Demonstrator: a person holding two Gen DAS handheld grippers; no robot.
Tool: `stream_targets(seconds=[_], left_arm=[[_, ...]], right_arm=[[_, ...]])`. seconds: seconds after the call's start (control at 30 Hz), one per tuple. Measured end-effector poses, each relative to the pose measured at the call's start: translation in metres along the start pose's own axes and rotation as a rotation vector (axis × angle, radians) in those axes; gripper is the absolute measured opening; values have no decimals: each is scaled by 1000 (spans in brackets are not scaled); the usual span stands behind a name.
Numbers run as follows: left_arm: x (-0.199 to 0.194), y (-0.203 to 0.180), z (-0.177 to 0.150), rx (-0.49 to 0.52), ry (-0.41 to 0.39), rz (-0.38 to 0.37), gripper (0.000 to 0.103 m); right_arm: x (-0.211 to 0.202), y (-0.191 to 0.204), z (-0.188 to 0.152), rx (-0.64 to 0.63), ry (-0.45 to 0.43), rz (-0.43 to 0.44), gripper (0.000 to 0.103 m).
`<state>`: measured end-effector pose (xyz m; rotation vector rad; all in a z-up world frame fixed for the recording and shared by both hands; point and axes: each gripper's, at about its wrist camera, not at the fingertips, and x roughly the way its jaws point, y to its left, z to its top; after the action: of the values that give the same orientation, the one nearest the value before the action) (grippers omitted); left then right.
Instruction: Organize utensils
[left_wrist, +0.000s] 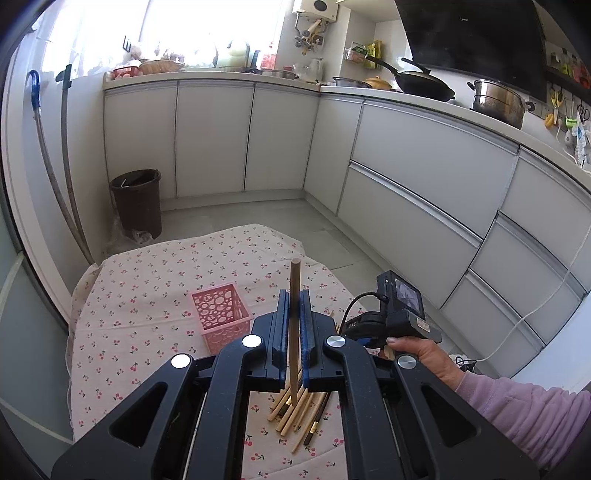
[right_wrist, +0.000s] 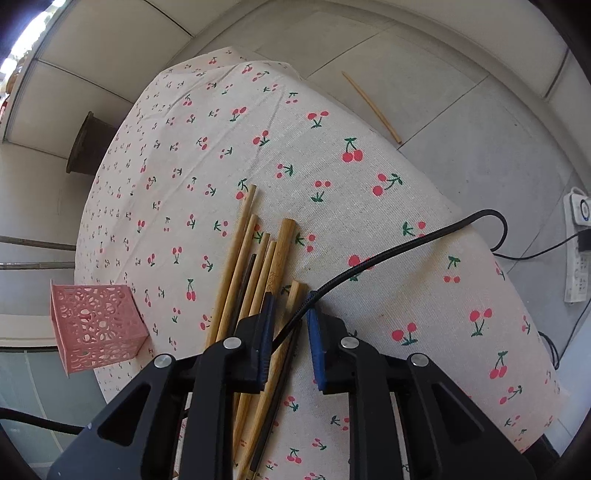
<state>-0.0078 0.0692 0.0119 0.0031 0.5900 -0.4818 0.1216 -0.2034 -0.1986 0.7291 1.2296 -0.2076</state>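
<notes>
Now we pinch one tan bamboo chopstick (left_wrist: 294, 314) in the left gripper (left_wrist: 294, 295) for the pink perforated plastic basket (left_wrist: 221, 314), while the right gripper (right_wrist: 290, 306), jaws narrowly parted, straddles the loose pile of bamboo chopsticks (right_wrist: 255, 266).

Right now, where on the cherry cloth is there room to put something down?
The cherry cloth is bare past the chopstick pile, toward its far edge, and between the pile and the pink basket. It is crowded at the pile, where the right tongs are.

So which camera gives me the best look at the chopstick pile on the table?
The right wrist view: the chopstick pile lies fanned across the cloth, mostly unobstructed. In the left wrist view the left gripper hides most of the pile; only the ends show.
</notes>
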Motion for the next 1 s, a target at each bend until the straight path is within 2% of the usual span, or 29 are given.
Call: stream_targets(seconds=[0.1,0.23,0.43,0.57,0.63,0.67,0.73,0.87,1.0], left_arm=[[1,3,-1,-6,3,18,5],[-3,7,1,-30,-8,31,5],[-13,8,4,-48,-42,50,5],[-19,11,6,-58,-59,67,5],[-20,13,7,-75,-59,69,5],[-19,13,7,-84,-57,68,5],[-19,12,8,-88,-60,65,5],[-18,7,9,-71,-69,60,5],[-11,10,8,-72,-50,54,5]], right_arm=[[1,1,1,-30,-26,19,10],[-13,1,-3,-54,-60,76,9],[-79,16,-19,-145,-192,187,9],[-122,28,-35,-253,-253,215,9],[-127,26,-37,-248,-213,205,10],[-122,19,-34,-202,-168,207,11],[-100,8,-22,-138,-99,186,17],[-52,-15,-5,-43,-15,110,18],[-26,-25,5,29,31,87,18]])
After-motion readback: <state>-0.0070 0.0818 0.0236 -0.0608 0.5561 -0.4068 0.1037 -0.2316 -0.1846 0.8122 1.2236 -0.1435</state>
